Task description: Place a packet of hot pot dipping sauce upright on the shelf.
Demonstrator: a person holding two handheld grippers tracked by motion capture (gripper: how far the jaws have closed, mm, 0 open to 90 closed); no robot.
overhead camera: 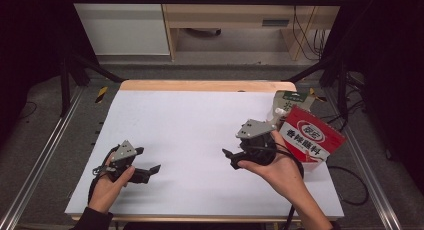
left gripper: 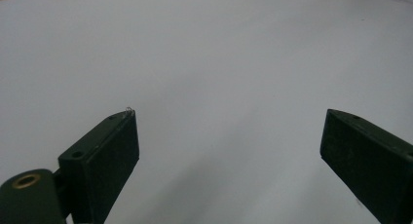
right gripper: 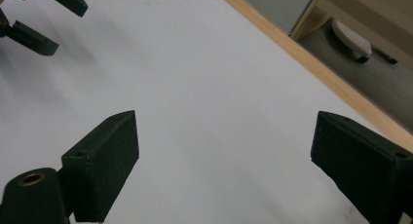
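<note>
Hands sit nearest, one wrapped around each tool at the near edge of the white tabletop (overhead camera: pixel 190 120). The left gripper (overhead camera: pixel 150 160) rests low by the near left corner, its fingers (left gripper: pixel 104 156) spread wide with nothing between them, bare white surface showing through the gap. It looks parked, kept out of the way while the other side works. Further in and to the right, the right gripper (overhead camera: pixel 227 157) is held a little above the surface with its fingers (right gripper: pixel 104 158) likewise wide apart and empty, aimed leftward across the table and away from the goods. Just beyond the right hand (overhead camera: pixel 272 165), touching or nearly so, leans the red and white pouch (overhead camera: pixel 312 137), tilted at the right edge of the tabletop. Behind it, at the far right corner, stands a green-topped packet (overhead camera: pixel 290 101), partly hidden. Probably the pouch leans there so it can be picked up edge-on.
</note>
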